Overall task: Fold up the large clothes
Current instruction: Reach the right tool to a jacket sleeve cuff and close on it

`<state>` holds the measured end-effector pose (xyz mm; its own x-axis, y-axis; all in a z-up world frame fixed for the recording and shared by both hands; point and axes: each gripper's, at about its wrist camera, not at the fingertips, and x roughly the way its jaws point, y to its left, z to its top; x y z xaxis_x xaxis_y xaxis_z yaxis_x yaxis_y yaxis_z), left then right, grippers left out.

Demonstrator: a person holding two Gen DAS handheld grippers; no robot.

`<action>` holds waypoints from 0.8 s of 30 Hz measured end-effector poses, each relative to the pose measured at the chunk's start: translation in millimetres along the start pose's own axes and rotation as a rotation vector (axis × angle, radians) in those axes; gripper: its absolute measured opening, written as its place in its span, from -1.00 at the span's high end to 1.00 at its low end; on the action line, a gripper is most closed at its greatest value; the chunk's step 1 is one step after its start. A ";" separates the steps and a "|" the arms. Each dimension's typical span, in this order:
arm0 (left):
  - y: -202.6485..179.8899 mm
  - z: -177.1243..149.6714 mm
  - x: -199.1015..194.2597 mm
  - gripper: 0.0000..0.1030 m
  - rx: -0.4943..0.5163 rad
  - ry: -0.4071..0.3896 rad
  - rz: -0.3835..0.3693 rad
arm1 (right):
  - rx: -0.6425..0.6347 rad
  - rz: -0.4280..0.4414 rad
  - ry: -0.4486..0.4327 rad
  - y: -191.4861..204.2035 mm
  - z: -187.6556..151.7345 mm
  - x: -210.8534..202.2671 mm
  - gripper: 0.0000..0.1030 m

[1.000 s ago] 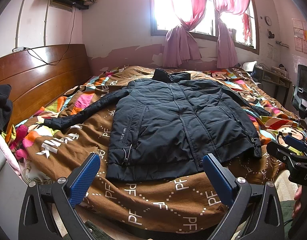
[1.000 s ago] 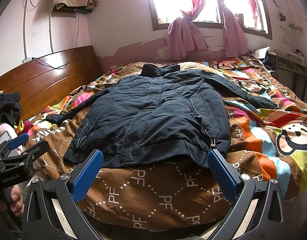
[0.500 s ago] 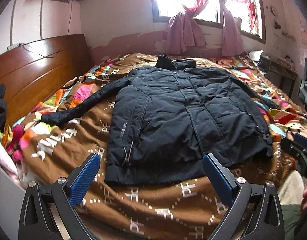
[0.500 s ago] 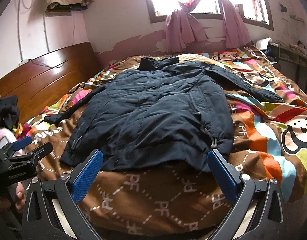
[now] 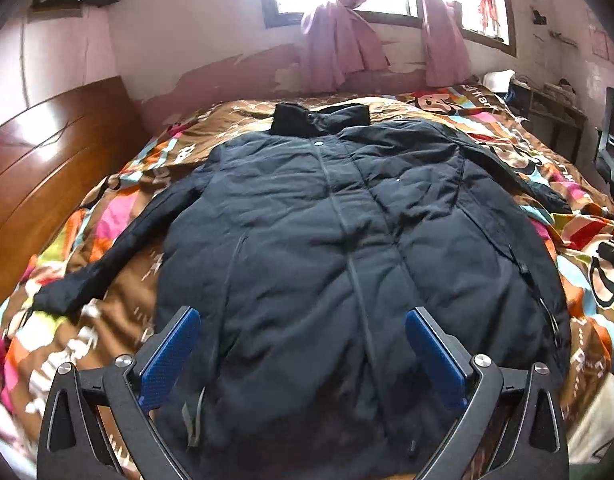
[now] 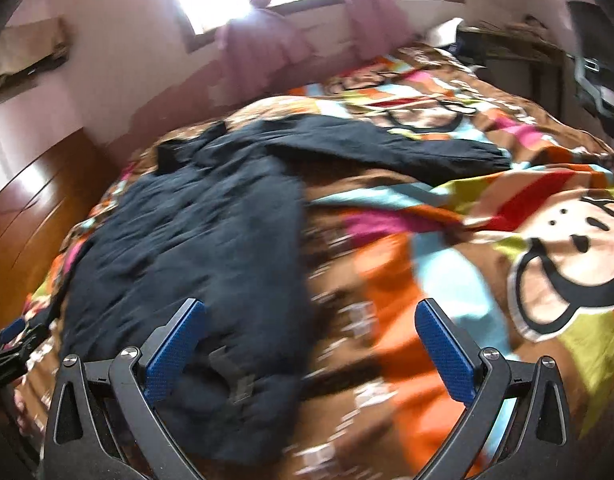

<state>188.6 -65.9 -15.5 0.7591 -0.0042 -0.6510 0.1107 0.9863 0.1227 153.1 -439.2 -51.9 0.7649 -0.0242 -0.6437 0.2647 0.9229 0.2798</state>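
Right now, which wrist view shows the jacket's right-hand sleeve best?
The right wrist view: the sleeve lies outstretched across the colourful bedspread, cuff visible, though blurred. The left wrist view shows only a foreshortened strip at the jacket's edge.

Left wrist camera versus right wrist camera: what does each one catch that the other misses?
Only the left wrist view shows the jacket's left sleeve stretched toward the wooden headboard. Only the right wrist view shows the quilt's big monkey face and the whole right sleeve. Both show the dark jacket spread flat on the bed and open blue-padded fingers.
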 end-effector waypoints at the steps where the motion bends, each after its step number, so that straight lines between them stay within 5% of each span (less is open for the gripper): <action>1: -5.3 6.1 8.3 -1.00 0.008 0.000 -0.004 | 0.006 -0.006 0.002 -13.4 9.0 5.4 -0.98; 9: -44.9 57.9 77.5 -1.00 0.038 0.022 -0.097 | 0.022 0.042 0.100 -79.0 85.8 80.1 -0.98; 16: -67.6 106.3 138.1 -1.00 -0.074 0.047 -0.255 | 0.073 -0.158 -0.001 -124.0 155.5 170.2 -0.98; 20: -85.1 128.9 168.6 -1.00 -0.091 0.028 -0.294 | 0.222 -0.181 0.052 -152.7 163.5 216.0 -0.98; 24: -113.8 140.5 196.5 -1.00 0.004 0.040 -0.367 | 0.379 -0.141 0.024 -176.5 155.3 238.1 -0.98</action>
<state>415.2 -202.2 -52.2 0.6425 -0.3513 -0.6810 0.3734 0.9196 -0.1221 379.8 -667.5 -143.9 0.6930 -0.1279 -0.7095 0.5673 0.7042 0.4270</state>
